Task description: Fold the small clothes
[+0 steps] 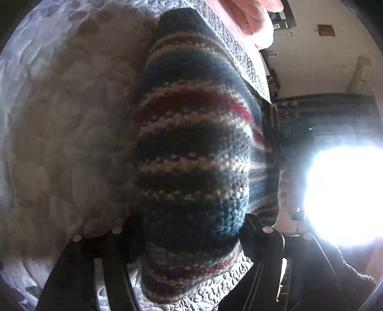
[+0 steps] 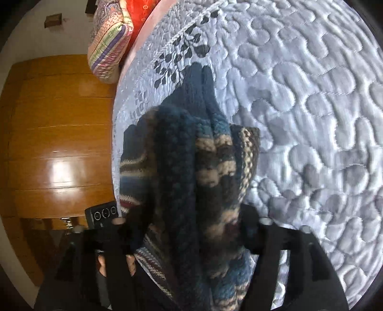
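A small knitted garment (image 1: pixel 191 148) with dark blue, cream and red stripes fills the middle of the left wrist view, lifted close to the lens over the white quilted bedspread (image 1: pixel 59 119). My left gripper (image 1: pixel 189 229) is shut on its near edge, and the knit hides the fingertips. In the right wrist view the same garment (image 2: pixel 189 172) hangs bunched in folds above the bedspread (image 2: pixel 299 119). My right gripper (image 2: pixel 191 227) is shut on that bunched knit, its black fingers (image 2: pixel 249 222) half buried in it.
The quilted bed has its edge at the left of the right wrist view, with a wooden floor (image 2: pixel 55 143) beyond it. Patterned cushions (image 2: pixel 110 40) lie at the bed's far end. A pink blanket (image 1: pixel 246 21) and a glaring window (image 1: pixel 344 191) show in the left wrist view.
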